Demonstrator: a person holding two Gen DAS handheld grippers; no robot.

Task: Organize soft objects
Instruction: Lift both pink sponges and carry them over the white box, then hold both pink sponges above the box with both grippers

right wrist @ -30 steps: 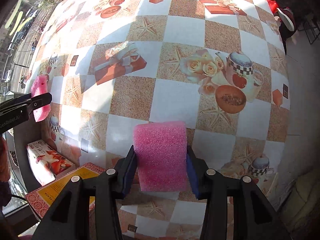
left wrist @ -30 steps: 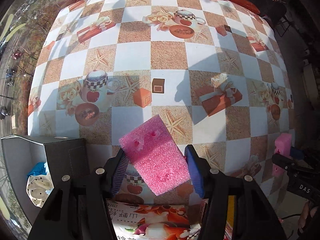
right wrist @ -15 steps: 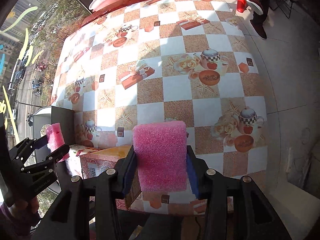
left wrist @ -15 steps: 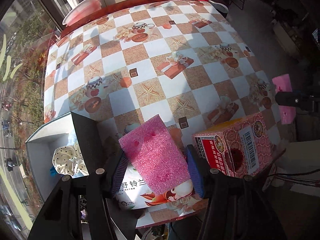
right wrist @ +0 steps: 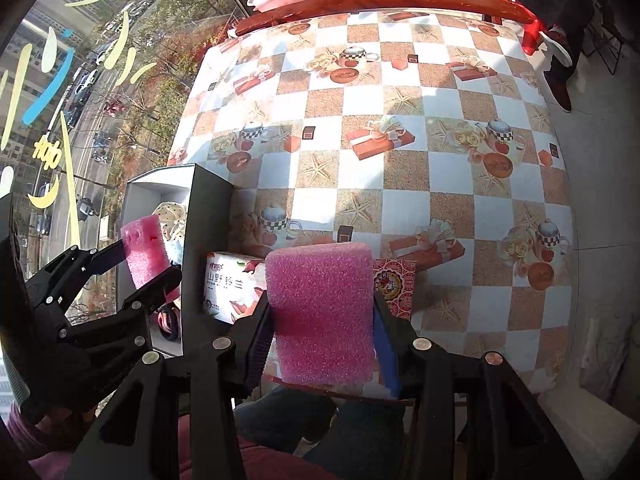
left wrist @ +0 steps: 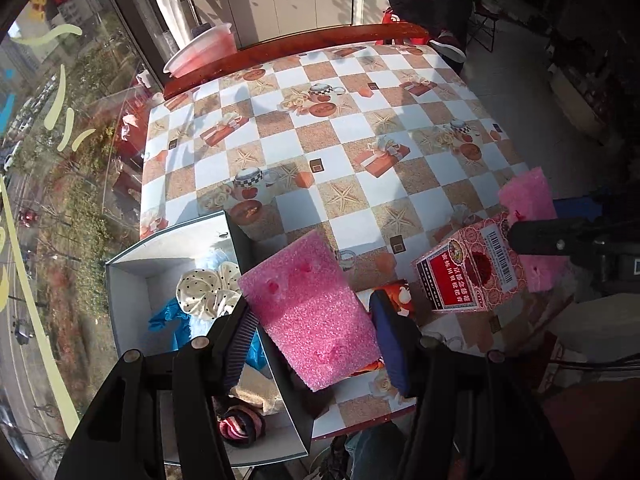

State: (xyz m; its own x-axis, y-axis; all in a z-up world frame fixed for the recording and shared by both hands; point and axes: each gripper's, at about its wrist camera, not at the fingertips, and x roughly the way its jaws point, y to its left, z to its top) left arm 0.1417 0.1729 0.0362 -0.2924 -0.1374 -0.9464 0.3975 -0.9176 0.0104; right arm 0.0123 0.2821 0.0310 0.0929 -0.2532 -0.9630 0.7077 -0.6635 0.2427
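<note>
Pink foam blocks, one clamped askew in left tongs (left wrist: 314, 334), one squarely in right tongs (right wrist: 320, 328); askew block (left wrist: 308, 312) may slip beside grey box (left wrist: 132, 280).

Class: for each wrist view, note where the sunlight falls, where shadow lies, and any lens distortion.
Left wrist view: sun lights the tablecloth, the room at right is dark, and the window frame bows at the edge. Right wrist view: sun brightens the pink sponge; the table edge curves from the fisheye lens.

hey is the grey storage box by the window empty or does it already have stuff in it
Not empty. The grey box holds a polka-dot cloth, blue fabric, a beige piece and a striped item.
</note>
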